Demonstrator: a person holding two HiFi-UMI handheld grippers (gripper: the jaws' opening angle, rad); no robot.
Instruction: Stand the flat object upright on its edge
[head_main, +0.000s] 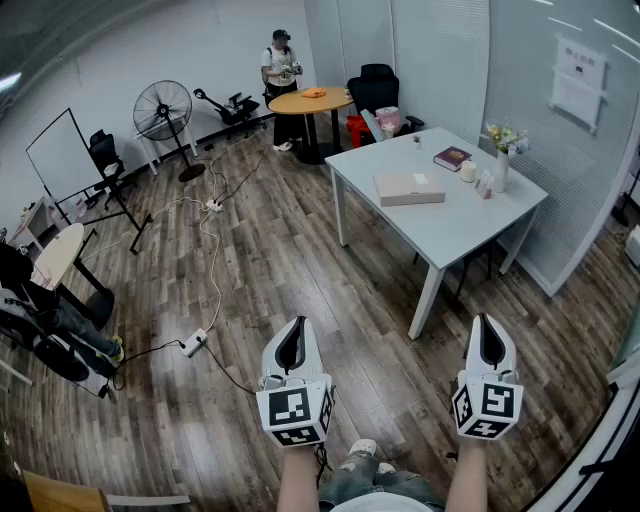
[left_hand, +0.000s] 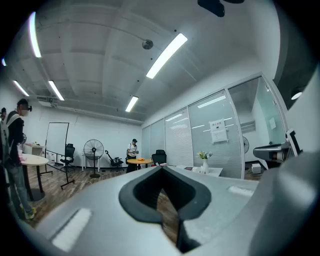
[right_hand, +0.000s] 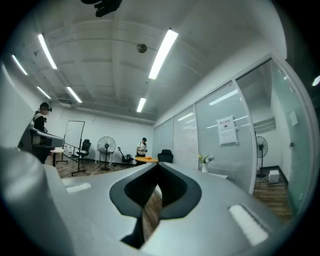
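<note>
Holds left tongs (head_main: 296, 326) and right tongs (head_main: 485, 322) pressed together, empty; faces flat tan box (head_main: 408, 188) crosswise on bench (head_main: 440, 238), well apart, nearer right.

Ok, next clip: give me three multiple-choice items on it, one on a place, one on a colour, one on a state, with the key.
1. Where is the flat box?
A. lying on the white table
B. on the floor
C. between a claw's tips

2. What colour is the book on that table?
A. green
B. dark red
C. yellow

3. How do the left claw and the right claw stand?
A. wide open
B. shut on the box
C. shut, holding nothing

Key:
1 A: the box lies flat on the tabletop, well away from both claws.
2 B: its cover is dark red in the head view.
3 C: each gripper view shows the tips together with nothing held.
</note>
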